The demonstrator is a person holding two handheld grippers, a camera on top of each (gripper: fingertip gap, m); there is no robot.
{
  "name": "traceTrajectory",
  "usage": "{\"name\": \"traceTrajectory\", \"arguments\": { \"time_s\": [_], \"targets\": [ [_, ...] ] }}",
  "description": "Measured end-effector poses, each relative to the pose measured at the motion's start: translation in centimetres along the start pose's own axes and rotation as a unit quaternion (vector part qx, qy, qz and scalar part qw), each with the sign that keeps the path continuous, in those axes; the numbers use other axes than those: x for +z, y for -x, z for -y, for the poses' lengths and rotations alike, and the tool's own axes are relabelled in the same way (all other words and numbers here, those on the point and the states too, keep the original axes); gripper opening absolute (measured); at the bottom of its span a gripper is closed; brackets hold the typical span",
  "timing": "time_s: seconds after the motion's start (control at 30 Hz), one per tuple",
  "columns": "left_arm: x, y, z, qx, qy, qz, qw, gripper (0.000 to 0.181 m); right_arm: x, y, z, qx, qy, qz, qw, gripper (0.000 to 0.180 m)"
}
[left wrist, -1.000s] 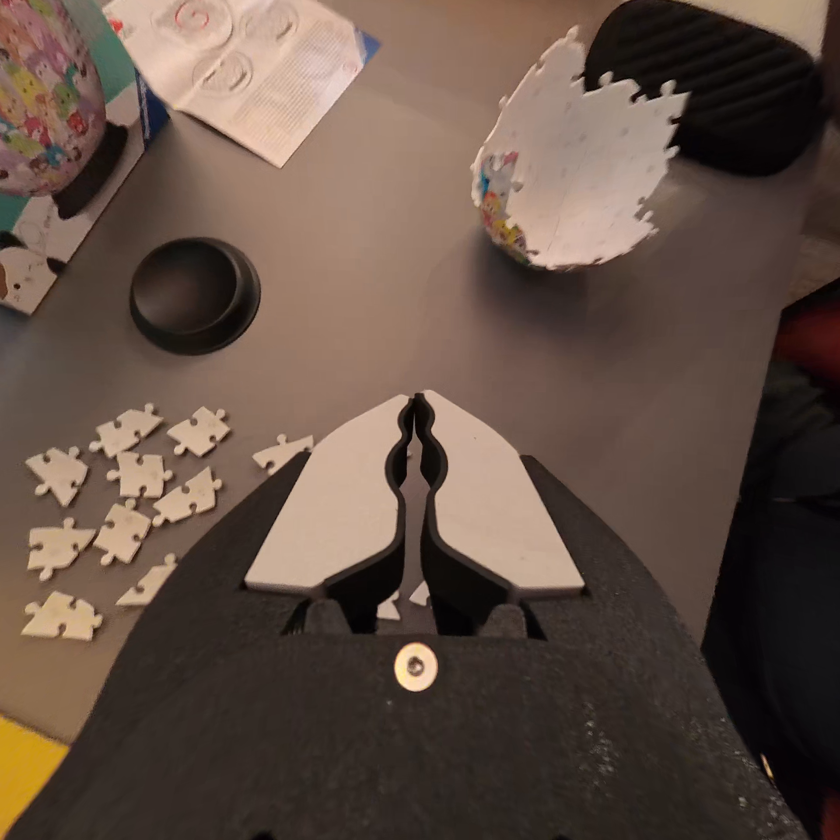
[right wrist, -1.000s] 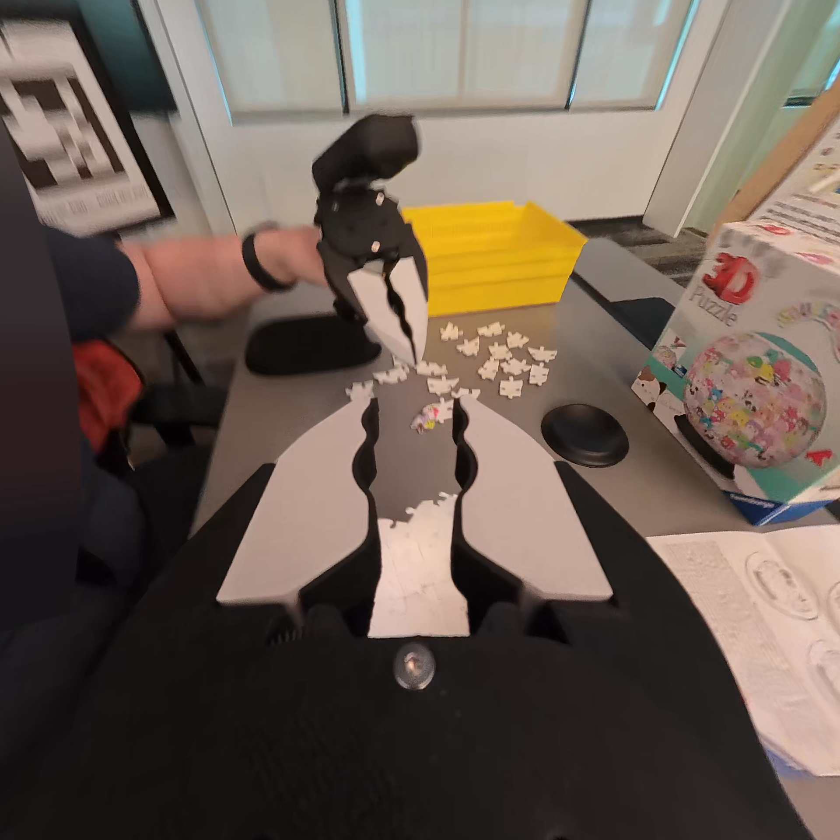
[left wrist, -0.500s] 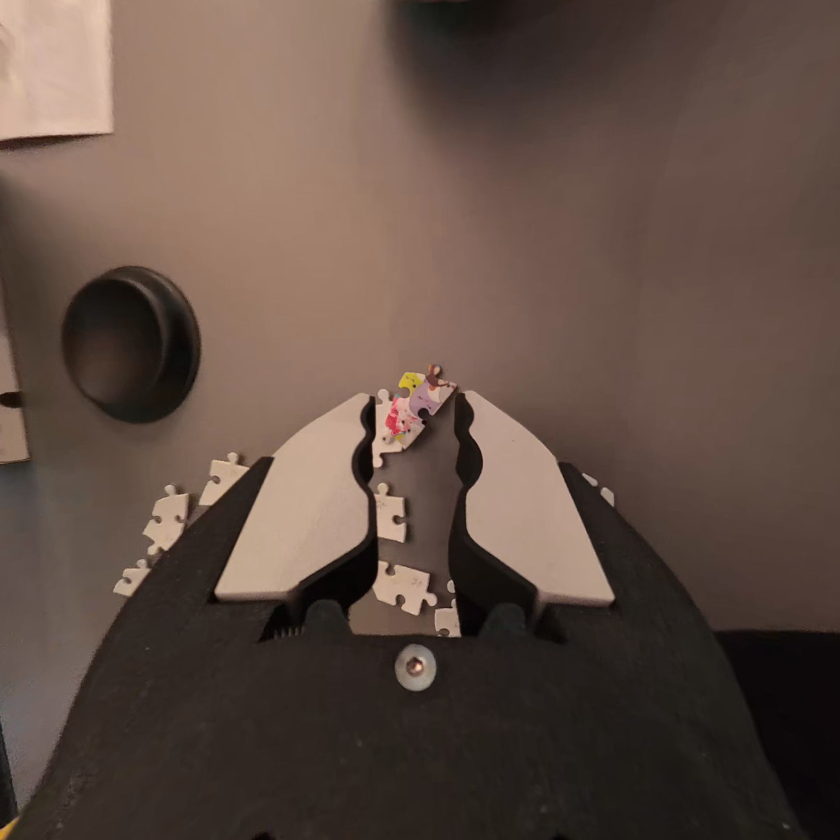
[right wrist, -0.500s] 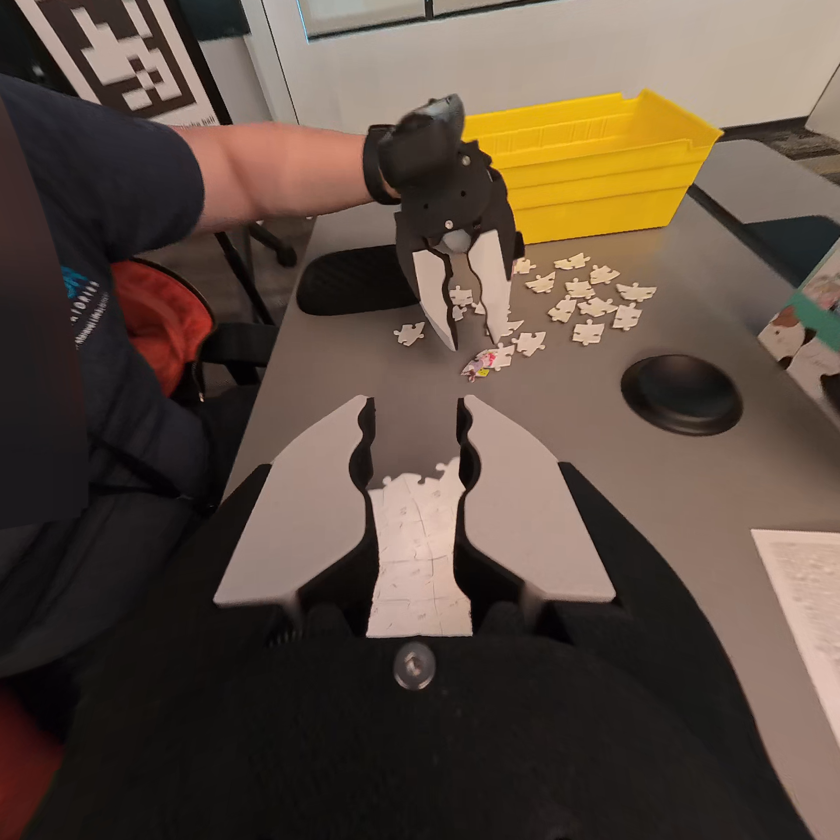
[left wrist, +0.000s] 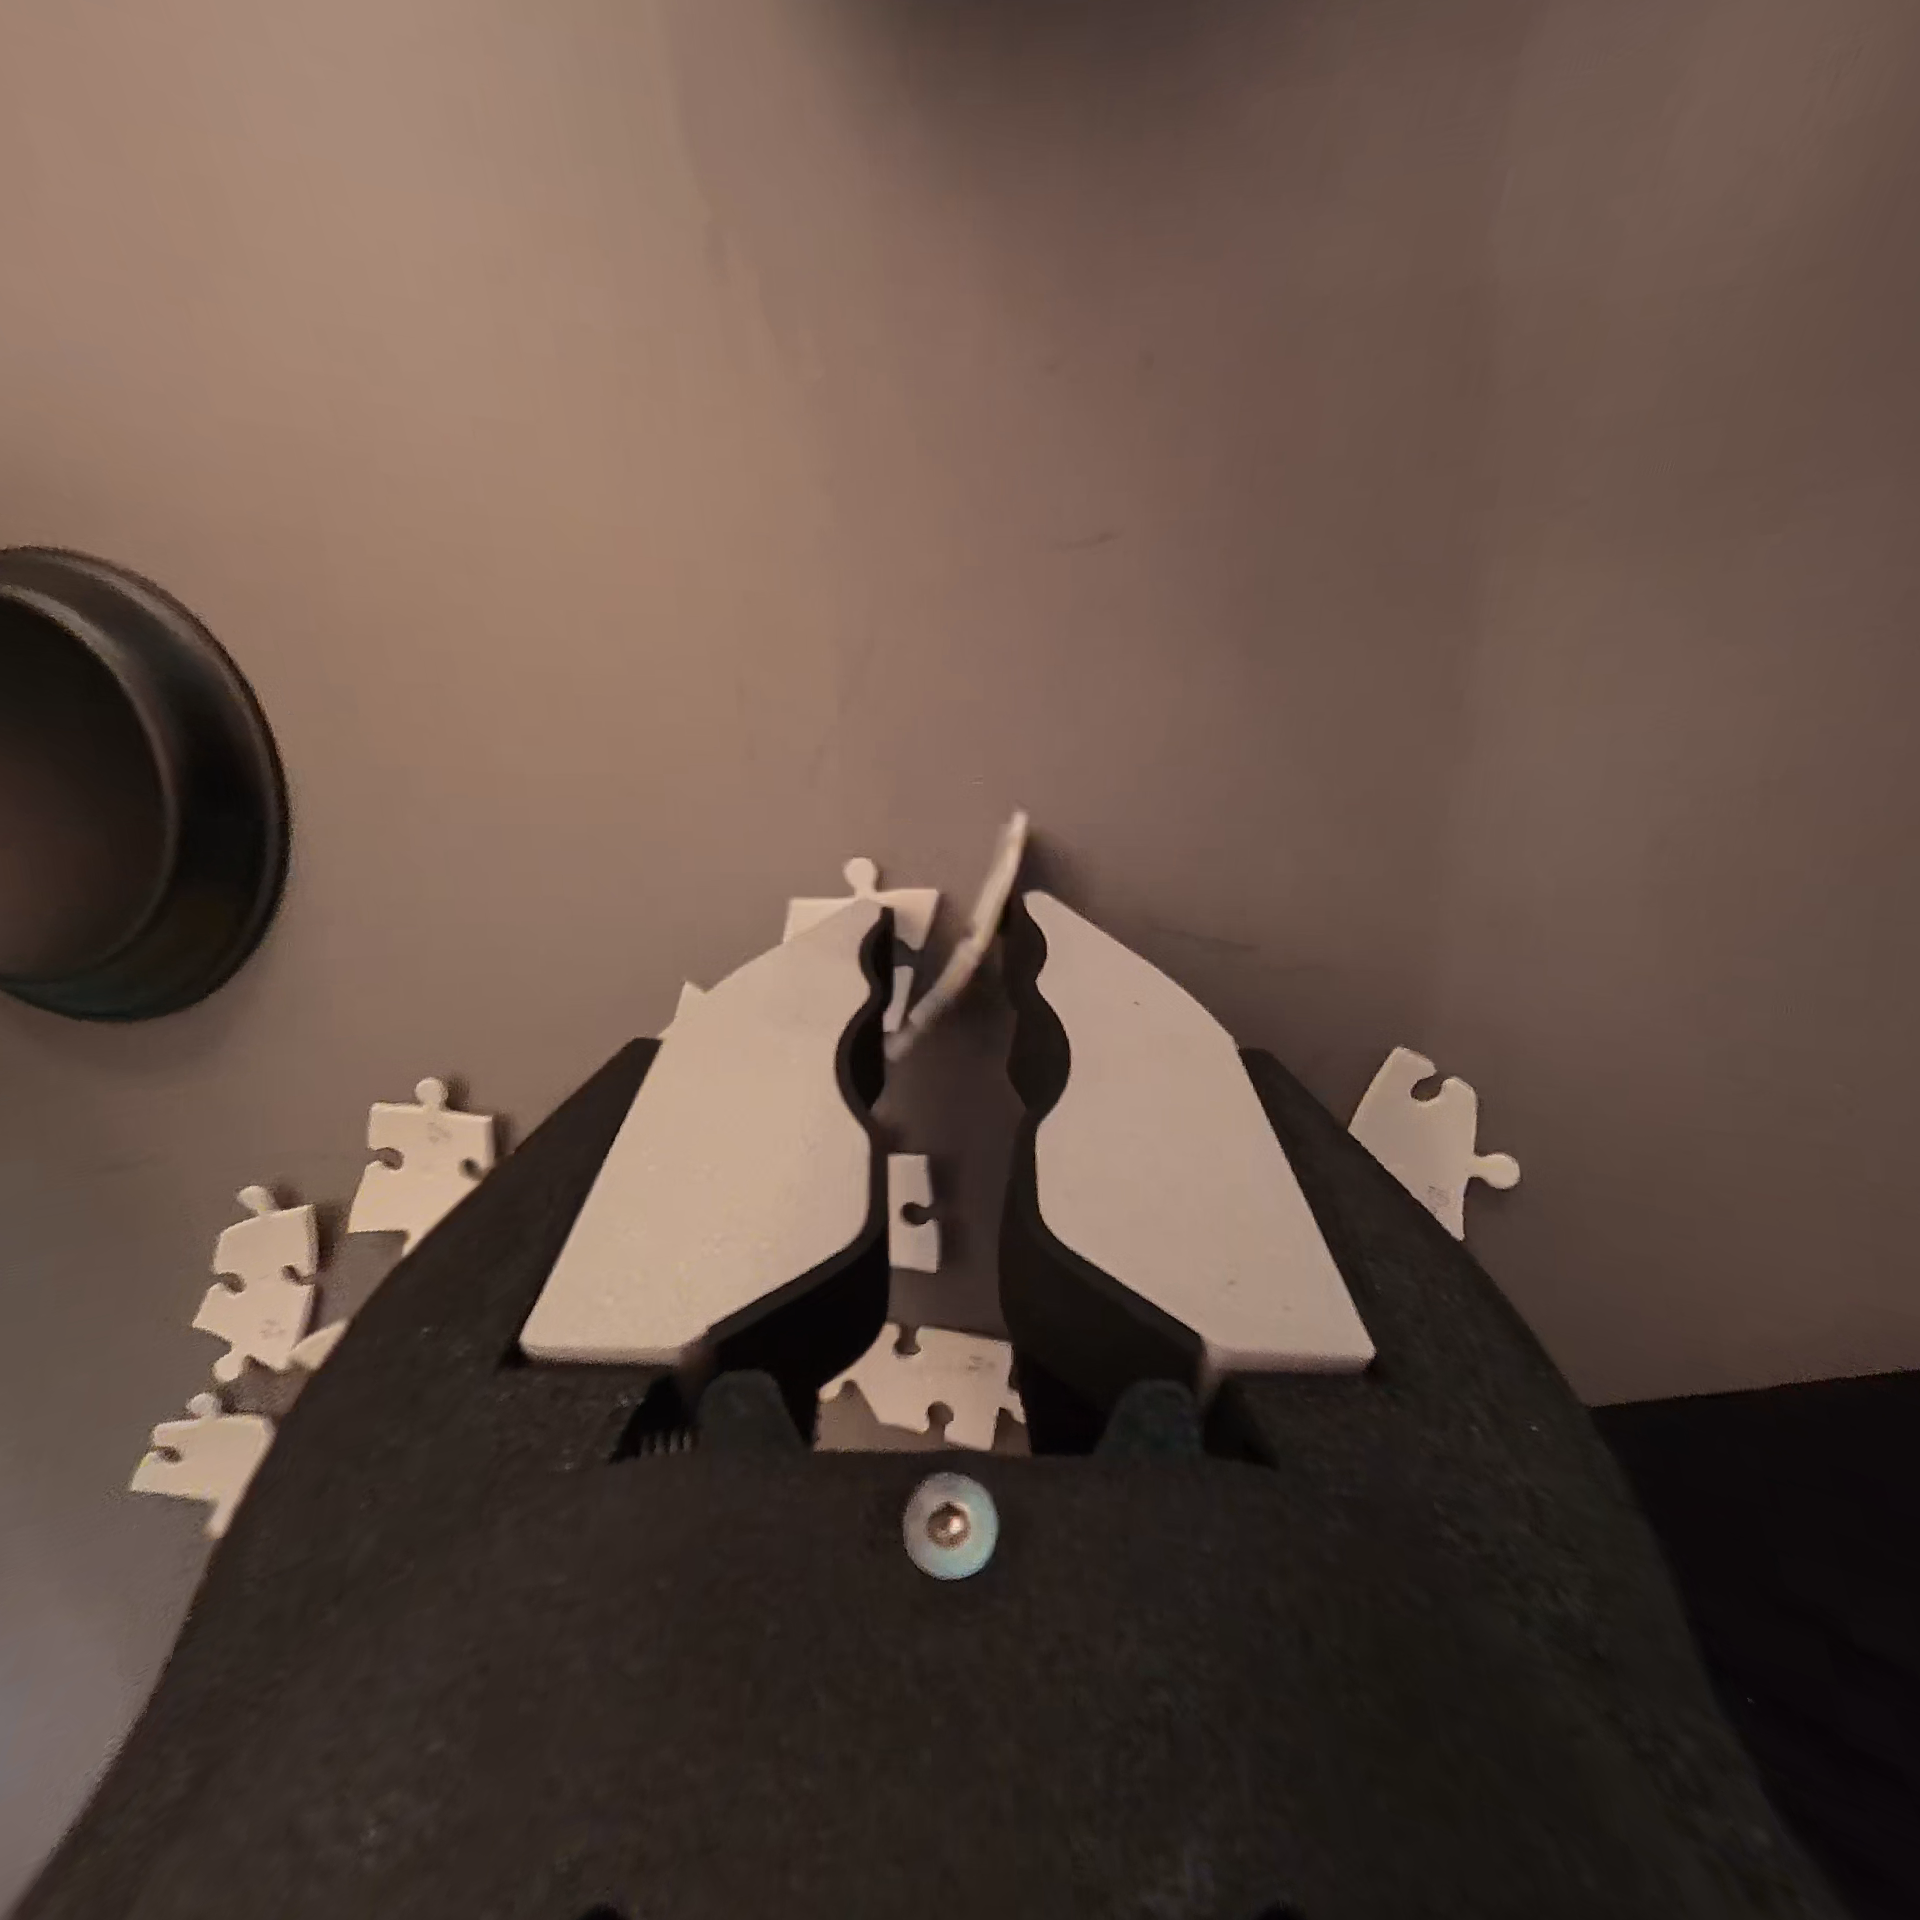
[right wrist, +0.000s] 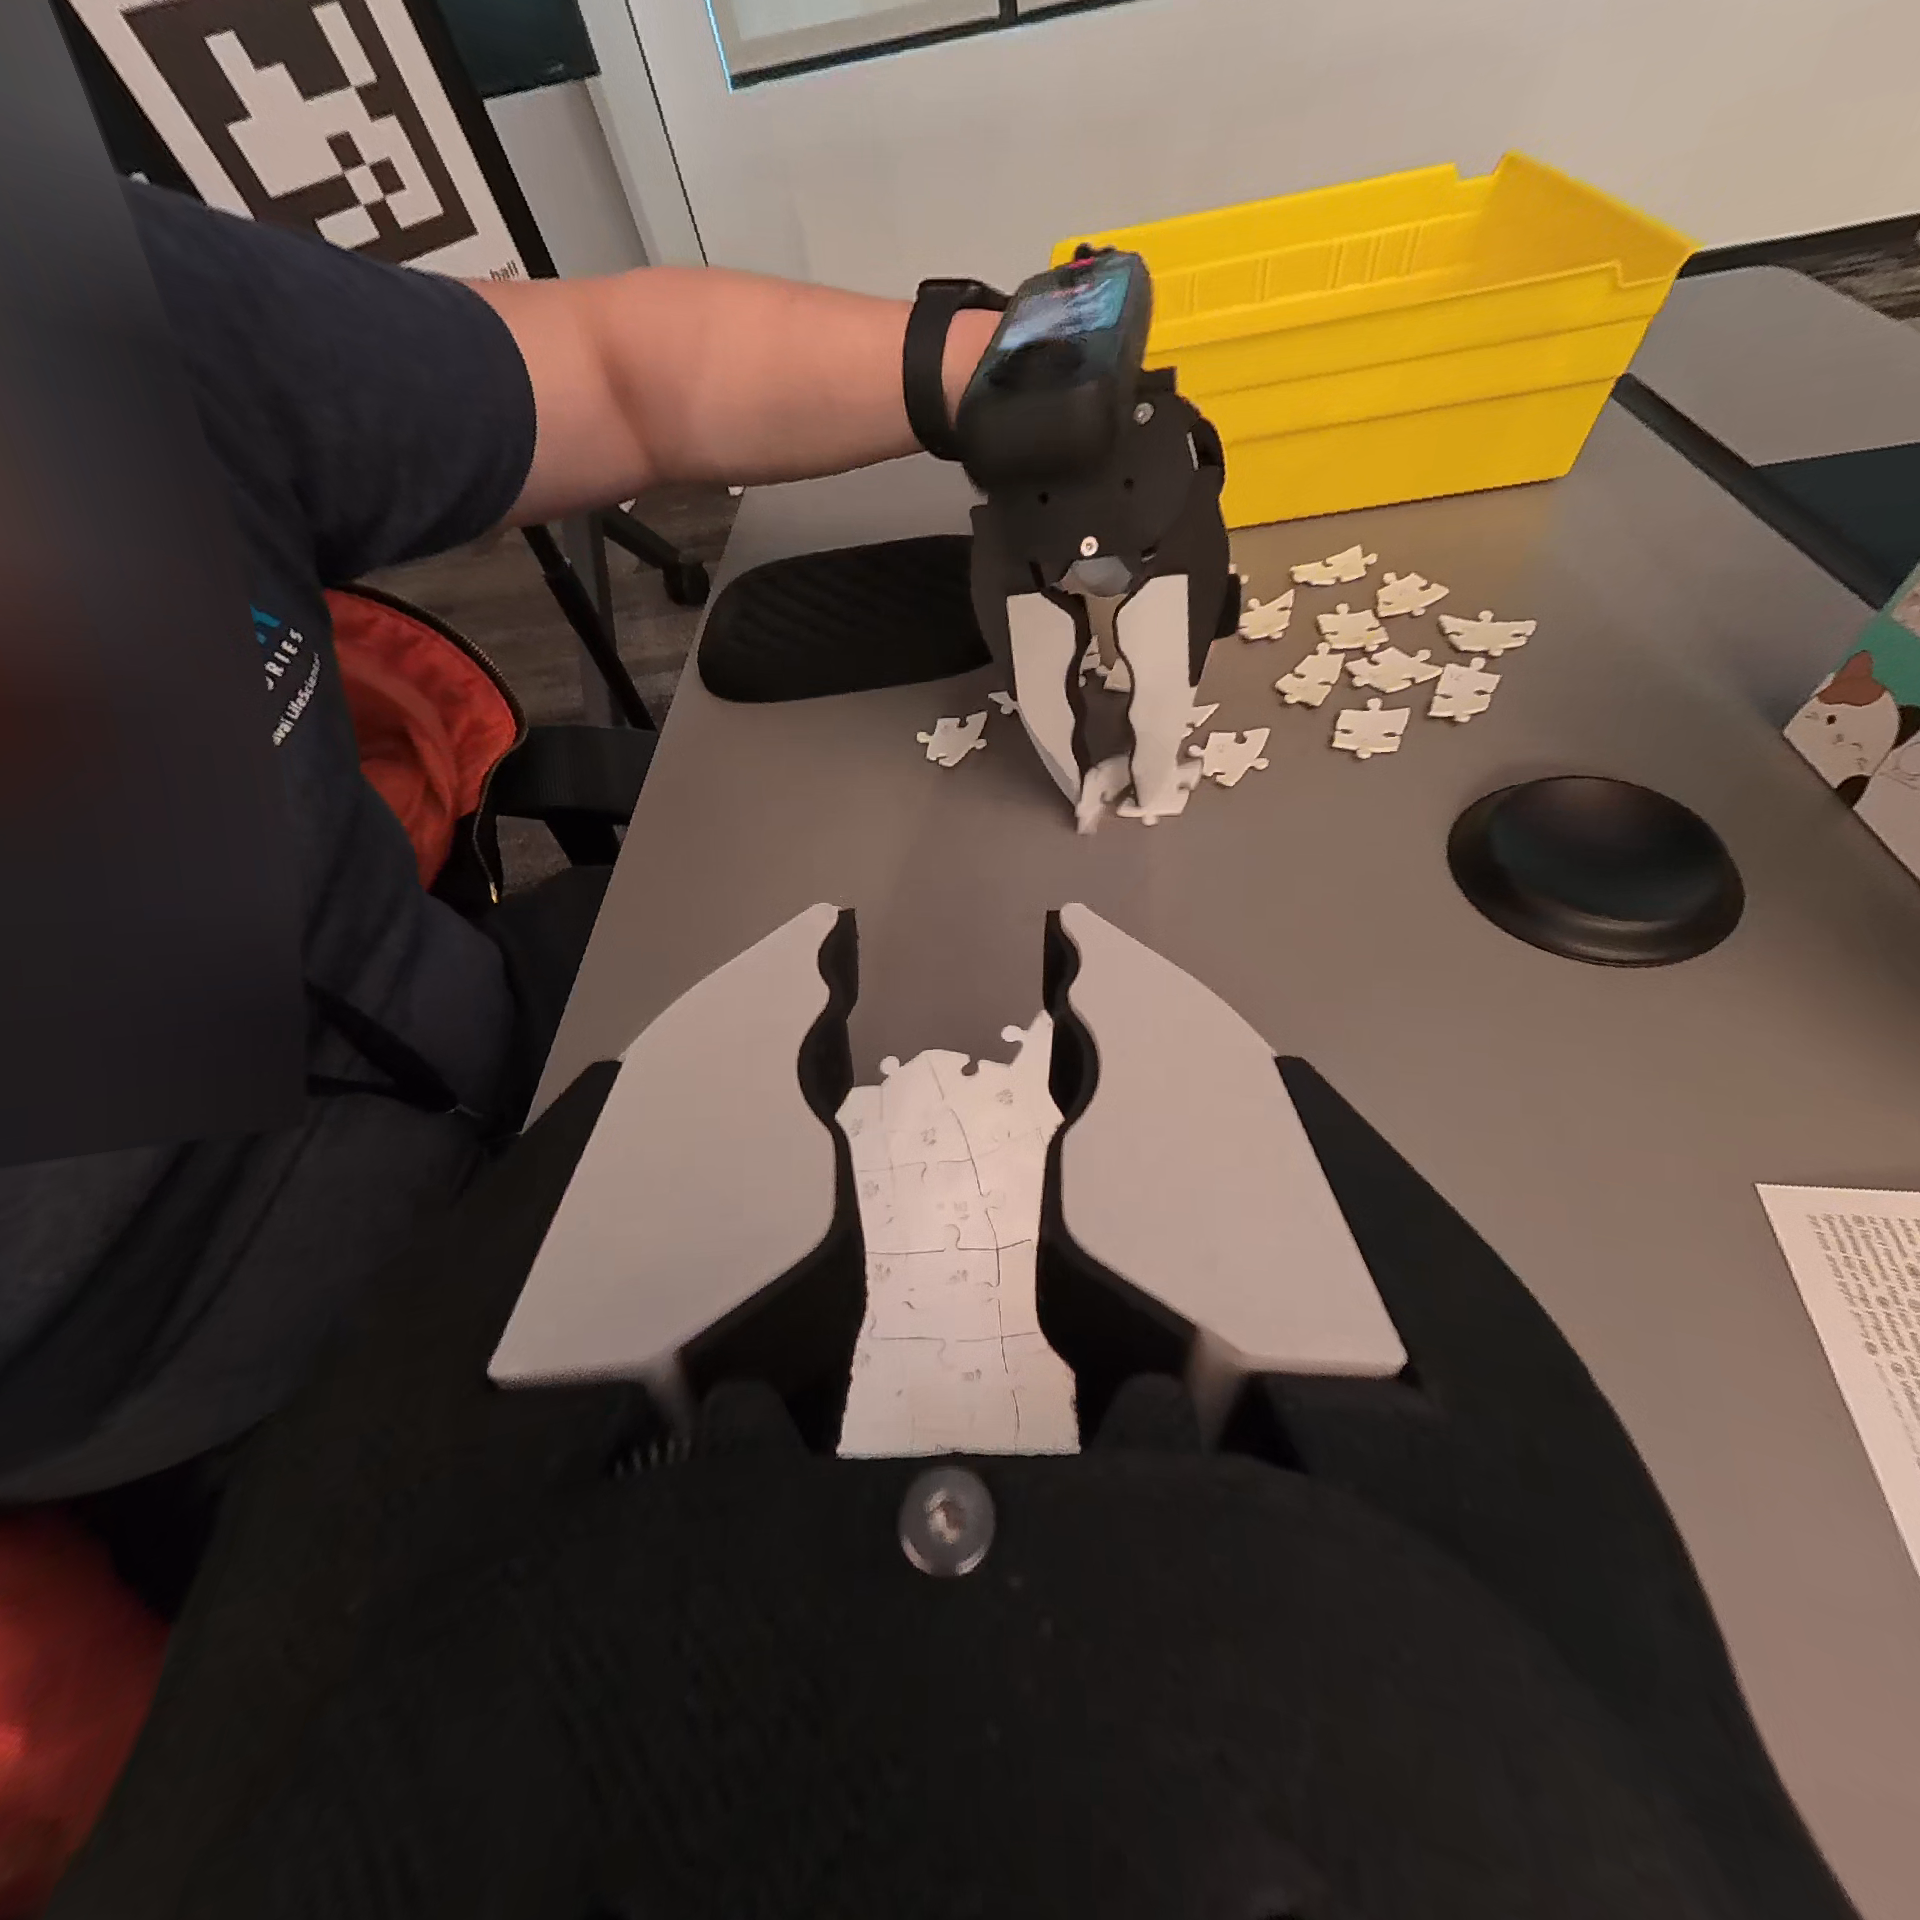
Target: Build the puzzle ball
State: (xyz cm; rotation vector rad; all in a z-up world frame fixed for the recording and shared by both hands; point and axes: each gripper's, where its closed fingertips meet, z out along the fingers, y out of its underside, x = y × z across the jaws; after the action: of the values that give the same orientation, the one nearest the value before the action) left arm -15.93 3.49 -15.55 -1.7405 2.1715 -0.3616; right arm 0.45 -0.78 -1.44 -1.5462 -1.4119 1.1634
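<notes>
My left gripper (left wrist: 954, 906) points down at the grey table (left wrist: 1039, 468). Its jaws have narrowed onto a puzzle piece (left wrist: 987, 914) that stands tipped on edge, wedged aslant between the fingertips, white back showing. The right wrist view shows this gripper (right wrist: 1101, 790) with the piece (right wrist: 1093, 798) at its tips, touching the table. My right gripper (right wrist: 951, 920) is open and empty. It hovers over the half-built puzzle ball shell (right wrist: 956, 1247), whose white inside shows between its jaws. Several loose white pieces (right wrist: 1371, 665) lie around the left gripper.
A black round stand (right wrist: 1595, 868) sits right of the loose pieces and also shows in the left wrist view (left wrist: 104, 790). A yellow bin (right wrist: 1382, 343) and a black pad (right wrist: 831, 623) lie at the far end. A leaflet (right wrist: 1860, 1351) and puzzle box (right wrist: 1870, 717) are at the right. A person's arm (right wrist: 675, 384) reaches in. Left tips to right tips: about 20 centimetres.
The left gripper opened, came down over the coloured piece and narrowed on it. The piece has tipped from flat, picture up, onto its edge. The right gripper stays open above the shell.
</notes>
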Motion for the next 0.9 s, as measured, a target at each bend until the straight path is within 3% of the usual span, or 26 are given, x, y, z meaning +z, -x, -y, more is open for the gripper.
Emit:
{"name": "traceTrajectory", "arguments": {
  "time_s": [0.1,0.27,0.33,0.43,0.53,0.6,0.7,0.77,0.9],
  "targets": [
    [0.0,0.2,0.1,0.003,0.004,0.006,1.0,0.004,0.2,0.1,-0.1,0.001,0.003,0.003,1.0,0.035],
    [-1.4,0.1,0.9,0.002,-0.012,0.034,0.999,0.003,0.8,0.3,0.0,0.005,0.005,0.005,1.0,0.035],
    [-3.1,0.2,2.6,0.018,-0.038,0.075,0.996,0.002,1.2,0.1,0.3,0.029,0.004,-0.002,1.0,0.035],
    [-7.6,0.1,7.6,0.101,-0.092,0.203,0.97,0.002,2.3,0.5,2.2,0.123,-0.028,0.023,0.992,0.035],
    [-11.9,-1.2,12.7,0.199,-0.116,0.329,0.916,0.002,4.1,1.0,4.3,0.23,-0.052,0.067,0.97,0.035],
    [-13.8,-2.8,15.6,0.247,-0.145,0.369,0.884,0.002,5.0,1.4,5.6,0.298,-0.074,0.108,0.946,0.036],
    [-14.8,-3.6,17.0,0.307,-0.124,0.412,0.849,0.002,5.3,2.7,7.4,0.38,-0.099,0.202,0.897,0.03],
    [-14.8,-4.1,17.4,0.324,-0.126,0.412,0.842,0.002,5.3,3.6,7.8,0.413,-0.102,0.242,0.872,0.029],
    [-14.5,-5.0,18.0,0.335,-0.136,0.396,0.844,0.002,5.9,4.9,7.3,0.424,-0.073,0.26,0.865,0.028]
  ]
}}
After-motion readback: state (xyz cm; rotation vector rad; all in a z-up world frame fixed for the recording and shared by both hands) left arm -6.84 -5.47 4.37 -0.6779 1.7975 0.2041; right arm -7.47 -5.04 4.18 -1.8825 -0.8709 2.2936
